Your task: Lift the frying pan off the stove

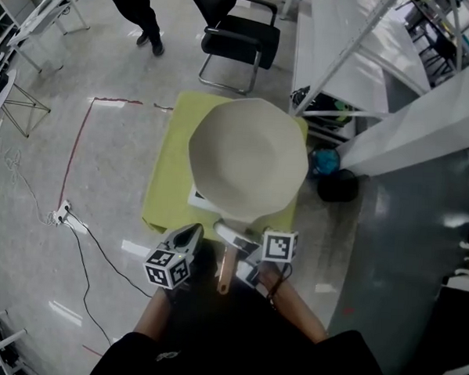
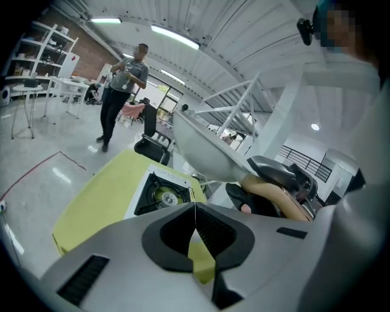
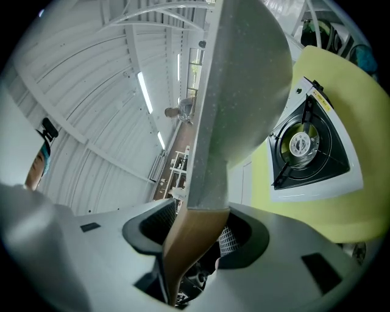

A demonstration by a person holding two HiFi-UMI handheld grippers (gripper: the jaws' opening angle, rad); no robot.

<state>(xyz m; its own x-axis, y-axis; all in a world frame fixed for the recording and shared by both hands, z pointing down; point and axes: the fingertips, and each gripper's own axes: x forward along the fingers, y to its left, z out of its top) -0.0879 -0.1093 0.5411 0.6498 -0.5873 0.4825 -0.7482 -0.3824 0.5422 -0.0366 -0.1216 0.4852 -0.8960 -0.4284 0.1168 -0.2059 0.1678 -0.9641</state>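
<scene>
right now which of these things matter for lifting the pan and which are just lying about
For the job: frying pan, stove, right gripper clamped on the pan's handle.
Lying about: black chair, floor cable, left gripper, shut and empty.

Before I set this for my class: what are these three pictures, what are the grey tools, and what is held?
No robot here: a person holds a two-jaw gripper in each hand. The head view looks down from the person's head; the other two cameras ride on the grippers, looking along their jaws. On the yellow-green surface sits a gas stove. The right gripper clamps the wooden handle of the frying pan, held clear above the stove. The left gripper is shut and empty.
</scene>
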